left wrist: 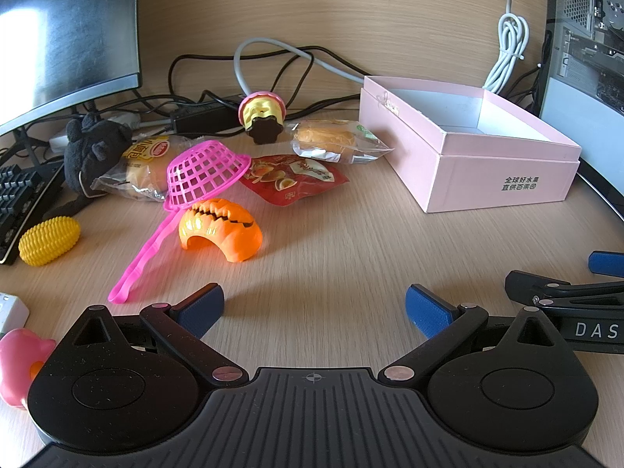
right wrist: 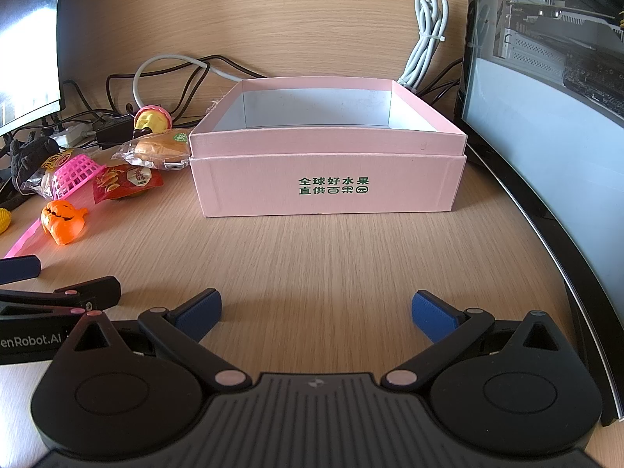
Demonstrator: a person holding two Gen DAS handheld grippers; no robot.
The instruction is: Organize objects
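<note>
An open pink box point(left wrist: 503, 185) point(right wrist: 327, 187) stands on the wooden desk, nothing visible inside. To its left lie an orange pumpkin toy point(left wrist: 220, 230) point(right wrist: 64, 220), a pink mesh strainer point(left wrist: 204, 173) point(right wrist: 72, 181), a red snack packet point(left wrist: 292, 177) point(right wrist: 124, 181), two wrapped buns point(left wrist: 331, 140) point(left wrist: 144, 169), a cupcake toy point(left wrist: 262, 115) point(right wrist: 153, 119), a black plush point(left wrist: 91, 148) and a yellow corn toy point(left wrist: 48, 240). My left gripper point(left wrist: 315, 310) is open over bare desk, short of the pumpkin. My right gripper point(right wrist: 316, 314) is open in front of the box.
A monitor point(left wrist: 66, 31) and keyboard point(left wrist: 19, 195) sit at the left, cables point(left wrist: 273, 62) along the back wall, a glass-sided computer case point(right wrist: 546, 97) at the right. A pink duck toy point(left wrist: 19, 362) lies near the left gripper.
</note>
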